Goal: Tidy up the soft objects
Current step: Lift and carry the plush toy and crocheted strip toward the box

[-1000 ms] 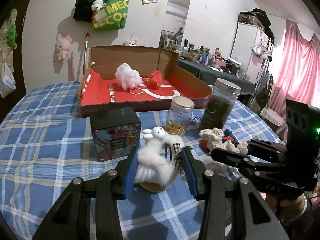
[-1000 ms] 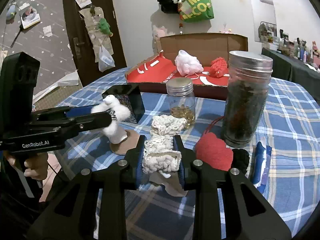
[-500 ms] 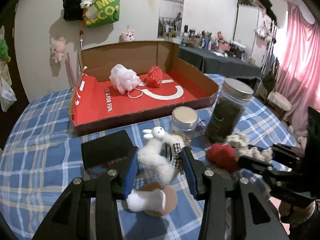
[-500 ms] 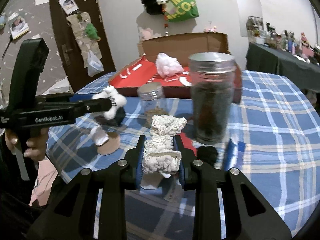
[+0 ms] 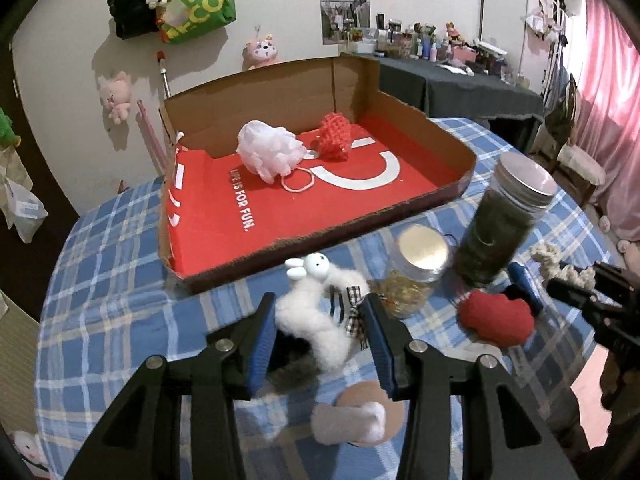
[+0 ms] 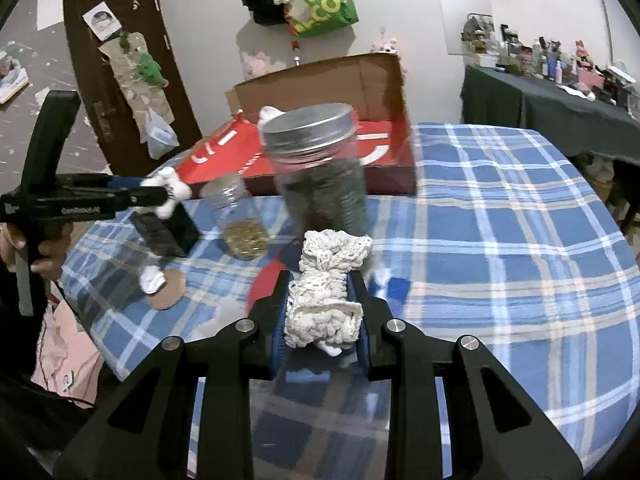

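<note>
Two lidded jars are standing on the tabletop: a tall dark jar [image 5: 504, 220] and a short jar [image 5: 416, 264]. One cardboard box [image 5: 424, 120] is holding two soft things, a white pouf [image 5: 268, 152] and a red knit piece [image 5: 336, 140]. One red plush heart [image 5: 496, 316] and one black box [image 6: 168, 228] are lying nearby.

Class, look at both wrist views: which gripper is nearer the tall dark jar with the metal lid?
Right. The right gripper, clamped on the cream crochet piece, sits just in front of the tall jar. The left gripper, holding the white plush, is farther off to the jar's side.
</note>
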`<state>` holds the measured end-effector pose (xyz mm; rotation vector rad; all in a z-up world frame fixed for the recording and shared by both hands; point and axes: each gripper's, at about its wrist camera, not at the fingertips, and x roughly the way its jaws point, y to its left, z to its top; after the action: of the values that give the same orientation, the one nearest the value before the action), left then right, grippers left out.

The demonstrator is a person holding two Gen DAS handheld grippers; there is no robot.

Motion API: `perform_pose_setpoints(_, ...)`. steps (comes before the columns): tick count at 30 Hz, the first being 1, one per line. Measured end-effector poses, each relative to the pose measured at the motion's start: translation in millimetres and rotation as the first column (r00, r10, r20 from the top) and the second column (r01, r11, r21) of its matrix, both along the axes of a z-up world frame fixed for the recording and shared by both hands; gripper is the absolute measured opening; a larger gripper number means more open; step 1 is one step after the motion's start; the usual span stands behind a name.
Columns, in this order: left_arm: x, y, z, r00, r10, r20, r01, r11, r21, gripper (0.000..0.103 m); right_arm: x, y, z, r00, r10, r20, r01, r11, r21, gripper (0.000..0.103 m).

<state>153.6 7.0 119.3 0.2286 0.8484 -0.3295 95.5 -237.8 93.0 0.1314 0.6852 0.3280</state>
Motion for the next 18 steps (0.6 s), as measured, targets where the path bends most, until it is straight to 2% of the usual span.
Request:
perform_pose_setpoints(10,48.2,-0.9,-6.5,0.997,-0.052,-0.06,0.052,0.999,0.006,0.046,35.8,-33.3,3.7,0.999,-0.012,-0.047,0.012,1.0,0.001,0.026)
perform_pose_setpoints(18,83.8,-2.5,-8.5,0.991,-0.098,-0.092,0.095,0.995,-0.041,0.046,71.2,-42.6,20.1,0.998,0.062,-0.024,-0.062,0.998,0.001,0.026)
